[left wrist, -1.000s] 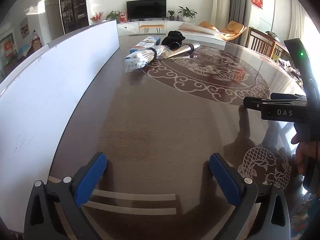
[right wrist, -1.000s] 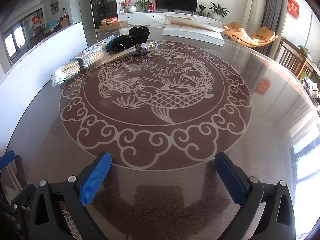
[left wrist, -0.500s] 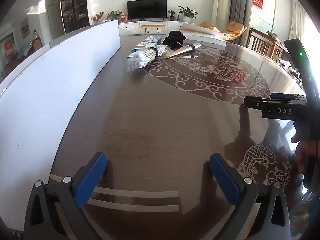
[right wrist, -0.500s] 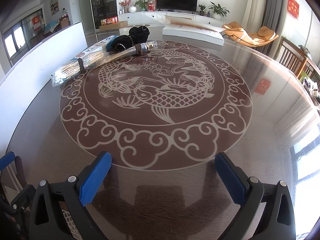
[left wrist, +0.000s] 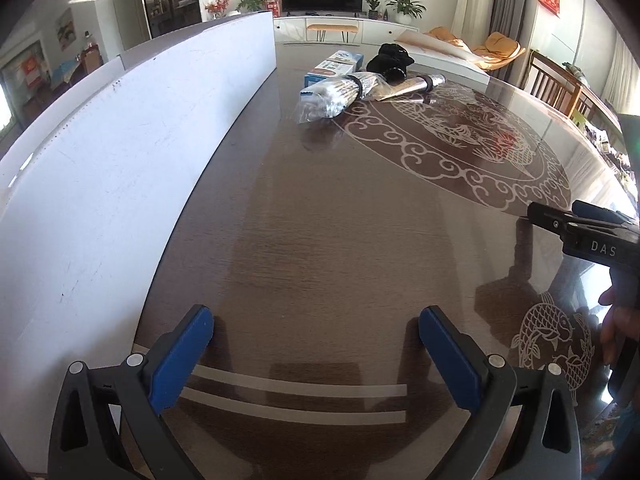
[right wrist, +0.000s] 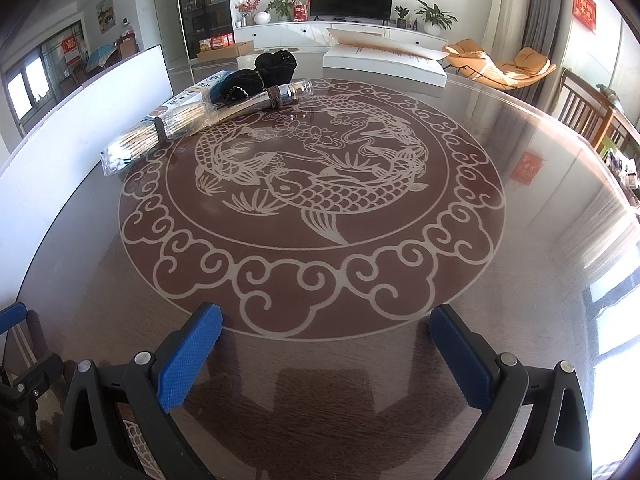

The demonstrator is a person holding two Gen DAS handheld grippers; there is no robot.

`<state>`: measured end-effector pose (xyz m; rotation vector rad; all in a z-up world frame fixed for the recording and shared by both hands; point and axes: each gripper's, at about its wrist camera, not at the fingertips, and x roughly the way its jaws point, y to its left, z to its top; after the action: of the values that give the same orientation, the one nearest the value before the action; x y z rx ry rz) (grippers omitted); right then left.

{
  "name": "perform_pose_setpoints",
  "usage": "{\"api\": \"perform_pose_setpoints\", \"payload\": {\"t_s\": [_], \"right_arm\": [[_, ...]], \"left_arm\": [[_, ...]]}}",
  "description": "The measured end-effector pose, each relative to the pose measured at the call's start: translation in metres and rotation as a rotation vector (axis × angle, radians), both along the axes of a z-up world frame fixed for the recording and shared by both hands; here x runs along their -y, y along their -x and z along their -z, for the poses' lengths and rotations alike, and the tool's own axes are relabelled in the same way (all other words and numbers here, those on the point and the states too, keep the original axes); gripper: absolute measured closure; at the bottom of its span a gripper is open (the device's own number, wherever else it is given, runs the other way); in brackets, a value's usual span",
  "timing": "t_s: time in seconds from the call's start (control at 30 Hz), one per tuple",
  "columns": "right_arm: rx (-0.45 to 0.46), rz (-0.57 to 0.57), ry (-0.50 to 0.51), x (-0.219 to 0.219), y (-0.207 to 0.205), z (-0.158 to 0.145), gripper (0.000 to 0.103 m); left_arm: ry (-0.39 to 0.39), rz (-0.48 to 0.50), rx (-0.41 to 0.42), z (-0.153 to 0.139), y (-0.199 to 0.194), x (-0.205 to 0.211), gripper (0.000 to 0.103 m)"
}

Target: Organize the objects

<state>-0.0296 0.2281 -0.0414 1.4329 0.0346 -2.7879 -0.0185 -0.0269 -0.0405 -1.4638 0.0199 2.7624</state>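
Observation:
A small heap lies at the far side of the dark round table (right wrist: 520, 288): a clear bag of sticks (right wrist: 160, 136) (left wrist: 332, 94), a blue and white box (right wrist: 188, 98) (left wrist: 334, 65), a black cloth (right wrist: 264, 74) (left wrist: 390, 59) and a clear tube with a metal cap (right wrist: 276, 98) (left wrist: 416, 84). My left gripper (left wrist: 316, 340) is open and empty low over the near table. My right gripper (right wrist: 326, 340) is open and empty, far from the heap; its body shows at the right edge of the left wrist view (left wrist: 592, 236).
A long white board (left wrist: 120, 168) (right wrist: 80, 120) stands upright along the table's left side. The table top bears a pale fish and cloud pattern (right wrist: 312, 188). White boxes (right wrist: 384, 60) lie at the far edge. Wooden chairs (right wrist: 592, 116) stand at the right.
The left wrist view has shifted a little leftward and forward, so the right gripper's body sits further to the right edge. The right gripper has not moved.

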Motion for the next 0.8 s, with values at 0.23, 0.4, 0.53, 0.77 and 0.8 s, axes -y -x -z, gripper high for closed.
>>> {"api": "perform_pose_setpoints", "payload": {"t_s": [0.23,0.4,0.53,0.77,0.8], "right_arm": [[0.027,-0.04,0.003,0.004,0.011,0.0,0.0],[0.023,-0.072,0.023,0.019,0.068,-0.02,0.002],[0.017,0.029,0.1,0.022,0.134,-0.035,0.016],[0.088,0.205,0.235,0.04,0.21,-0.015,0.031],[0.068,0.217,0.206,0.046,0.214,-0.015,0.03]], "left_arm": [[0.002,-0.014,-0.03,0.002,-0.002,0.004,0.0],[0.001,-0.016,-0.041,0.001,-0.003,0.004,0.0],[0.001,-0.016,-0.04,0.001,-0.003,0.004,0.0],[0.001,-0.019,-0.039,0.001,-0.002,0.004,0.0],[0.002,-0.019,-0.038,0.001,-0.002,0.004,0.0]]}}
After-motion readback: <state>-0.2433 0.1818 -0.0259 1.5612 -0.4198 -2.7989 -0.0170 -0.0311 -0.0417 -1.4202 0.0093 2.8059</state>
